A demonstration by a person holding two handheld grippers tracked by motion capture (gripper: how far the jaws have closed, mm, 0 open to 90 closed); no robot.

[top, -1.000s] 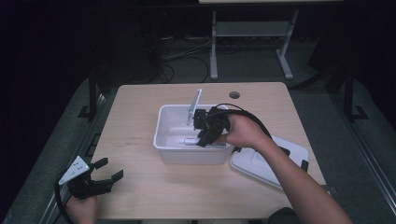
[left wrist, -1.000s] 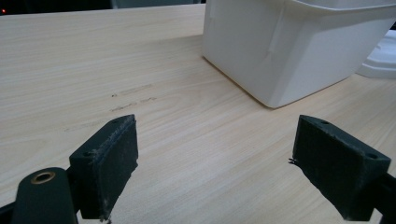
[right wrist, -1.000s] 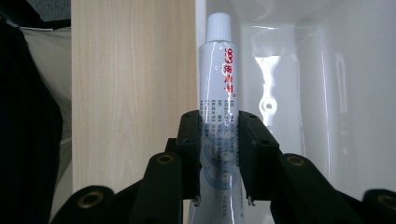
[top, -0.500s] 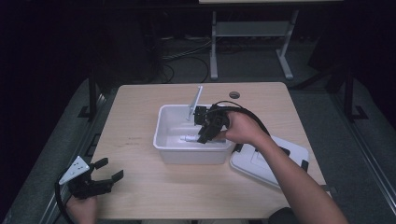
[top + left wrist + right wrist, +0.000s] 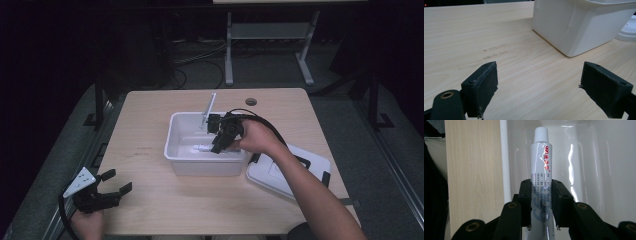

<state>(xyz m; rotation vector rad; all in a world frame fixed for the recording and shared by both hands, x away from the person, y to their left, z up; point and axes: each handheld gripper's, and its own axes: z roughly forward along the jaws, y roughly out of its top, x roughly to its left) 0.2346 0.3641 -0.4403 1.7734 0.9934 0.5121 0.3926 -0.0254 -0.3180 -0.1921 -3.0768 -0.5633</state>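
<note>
A white tube (image 5: pixel 541 160) with a white cap and red print is clamped between the pads of my right gripper (image 5: pixel 541 187), cap pointing away from me. The gripper (image 5: pixel 218 145) reaches down into a white plastic bin (image 5: pixel 205 166) at the middle of the table, and the tube (image 5: pixel 200 148) lies low over the bin's floor near its front wall. My left gripper (image 5: pixel 118 181) rests at the table's front left corner. Its jaws stand wide apart over bare wood (image 5: pixel 539 87), and the bin's corner (image 5: pixel 574 25) is ahead of it.
A white lid (image 5: pixel 290 170) with black clasps lies on the table right of the bin, under the right forearm. A thin white stick (image 5: pixel 210 107) leans up from the bin's back wall. A cable hole (image 5: pixel 251 101) sits near the table's far edge.
My right gripper has sunk slightly lower into the bin with the tube still in it. The left gripper has stayed in place.
</note>
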